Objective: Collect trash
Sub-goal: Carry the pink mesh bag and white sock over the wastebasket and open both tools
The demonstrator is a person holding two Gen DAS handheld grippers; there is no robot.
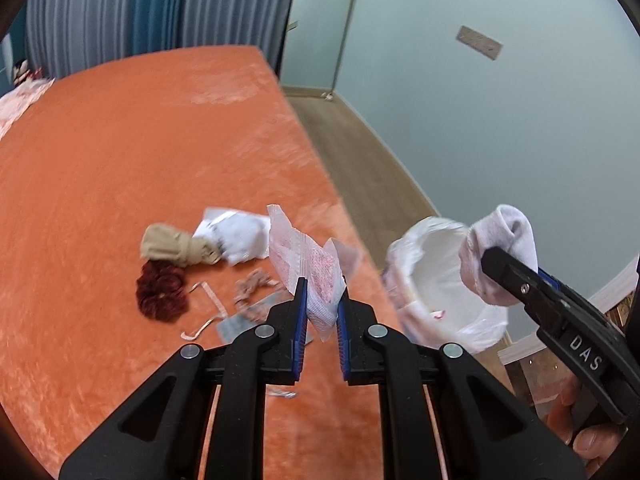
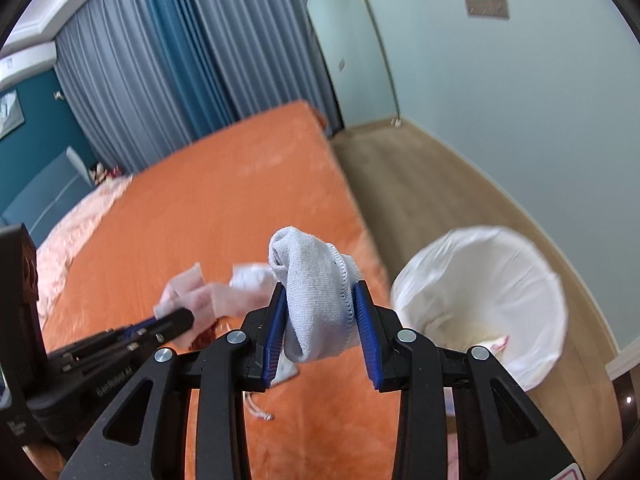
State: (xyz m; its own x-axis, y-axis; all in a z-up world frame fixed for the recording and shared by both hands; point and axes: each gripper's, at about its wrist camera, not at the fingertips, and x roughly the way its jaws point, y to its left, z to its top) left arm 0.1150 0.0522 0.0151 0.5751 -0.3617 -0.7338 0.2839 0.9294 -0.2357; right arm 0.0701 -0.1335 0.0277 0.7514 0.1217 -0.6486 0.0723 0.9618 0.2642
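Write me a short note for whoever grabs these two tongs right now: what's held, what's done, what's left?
Left tongs: shut on a pink-printed wrapper, above the orange bed.
Right tongs: shut on a white sock, near the white-lined trash bin on the floor beside the bed.
Done: some scraps already lie in the bin.
Left: drop both items in; then the beige sock, dark red scrunchie, crumpled white packet and paper scraps on the bed.

The bed point(image 1: 120, 152) carried an orange plush cover. Directly on it lay a tan sock point(image 1: 176, 246), a dark red scrunchie point(image 1: 160, 290), crumpled white paper point(image 1: 240, 236), a pale strip point(image 1: 208, 312) and blurred scraps (type indeterminate). A pink quilt point(image 2: 80, 224) lay at the far end.
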